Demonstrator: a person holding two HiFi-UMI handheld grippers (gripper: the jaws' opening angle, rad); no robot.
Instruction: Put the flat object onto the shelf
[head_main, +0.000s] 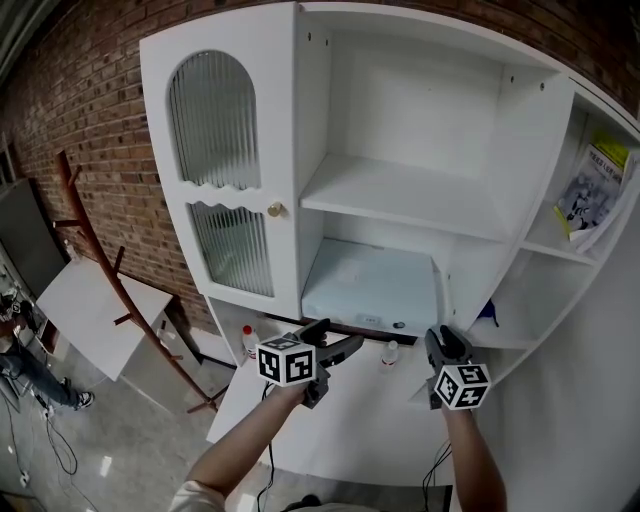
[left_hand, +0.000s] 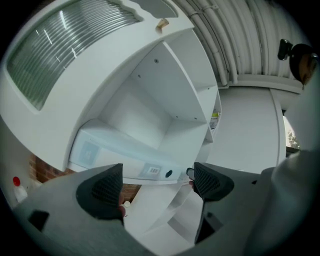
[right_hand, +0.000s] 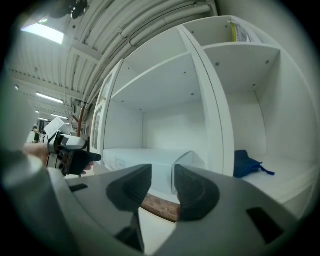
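we see the flat pale-blue translucent plastic case (head_main: 370, 285) lying on the lower shelf of the white cabinet's (head_main: 520, 130) middle bay, its front edge at the shelf lip. just before that lip our left gripper (head_main: 335, 338) hangs with jaws wide apart and empty. our right gripper (head_main: 445, 345), near the cabinet's right divider, has its jaws a narrow gap apart, gripping nothing. between them a small white bottle (head_main: 390, 352) stands on the white table (head_main: 340, 430). a red-capped white bottle (head_main: 250, 340) stands below the cabinet's ribbed glass door (head_main: 212, 120). a blue cloth (head_main: 487, 315) lies in the right bay, with printed booklets (head_main: 595, 190) above it.
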